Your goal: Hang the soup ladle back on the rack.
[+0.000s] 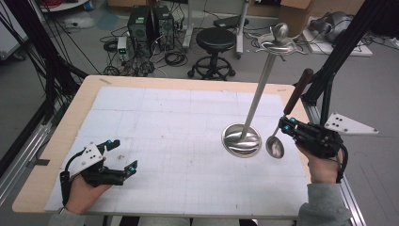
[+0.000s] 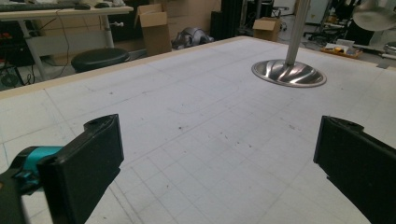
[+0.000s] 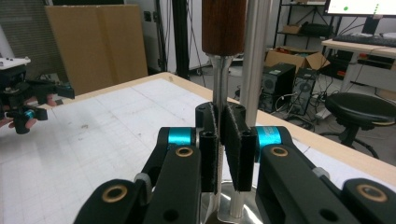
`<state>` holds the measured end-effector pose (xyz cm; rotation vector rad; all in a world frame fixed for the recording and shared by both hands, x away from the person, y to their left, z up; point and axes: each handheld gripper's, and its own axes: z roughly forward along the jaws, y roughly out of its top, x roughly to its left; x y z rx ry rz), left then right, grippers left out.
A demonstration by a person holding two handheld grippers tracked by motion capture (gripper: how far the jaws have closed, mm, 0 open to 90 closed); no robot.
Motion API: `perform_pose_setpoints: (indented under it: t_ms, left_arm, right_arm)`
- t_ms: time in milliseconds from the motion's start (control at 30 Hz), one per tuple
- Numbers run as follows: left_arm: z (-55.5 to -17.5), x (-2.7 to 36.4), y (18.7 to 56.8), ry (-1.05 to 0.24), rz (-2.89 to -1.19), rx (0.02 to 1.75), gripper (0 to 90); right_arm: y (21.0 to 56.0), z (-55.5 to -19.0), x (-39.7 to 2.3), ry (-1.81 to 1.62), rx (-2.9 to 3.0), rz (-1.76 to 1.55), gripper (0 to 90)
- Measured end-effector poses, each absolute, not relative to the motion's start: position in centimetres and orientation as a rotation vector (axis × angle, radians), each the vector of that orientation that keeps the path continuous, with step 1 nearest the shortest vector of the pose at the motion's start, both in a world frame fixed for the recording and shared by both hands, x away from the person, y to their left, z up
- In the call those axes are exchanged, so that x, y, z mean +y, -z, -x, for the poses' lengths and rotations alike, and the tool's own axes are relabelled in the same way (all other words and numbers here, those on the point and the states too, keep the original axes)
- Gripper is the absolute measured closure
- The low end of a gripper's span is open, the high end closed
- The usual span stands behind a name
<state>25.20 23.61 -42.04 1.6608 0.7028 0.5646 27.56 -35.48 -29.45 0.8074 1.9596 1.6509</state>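
Right gripper view shows my right gripper [image 3: 223, 144] jaws pinching the ladle [image 1: 275, 146] handle, beside the stand [image 1: 242, 140]. My left gripper [image 1: 123, 157] jaws are spread wide over open counter [image 1: 188, 165].

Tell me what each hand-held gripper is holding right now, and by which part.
The right hand-held gripper is shut on the ladle, clamping its metal shaft just below the brown wooden handle. The left hand-held gripper is open and holds nothing.
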Motion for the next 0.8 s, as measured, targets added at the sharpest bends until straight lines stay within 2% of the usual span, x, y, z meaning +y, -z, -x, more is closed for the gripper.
perform_pose_setpoints:
  t_ms: [800]
  left_arm:
    - [-25.1,23.6,42.1,-0.555,-1.663,0.707,2.0]
  right_arm:
    - [27.7,-29.7,-37.2,-1.611,1.94,-0.904,84.8]
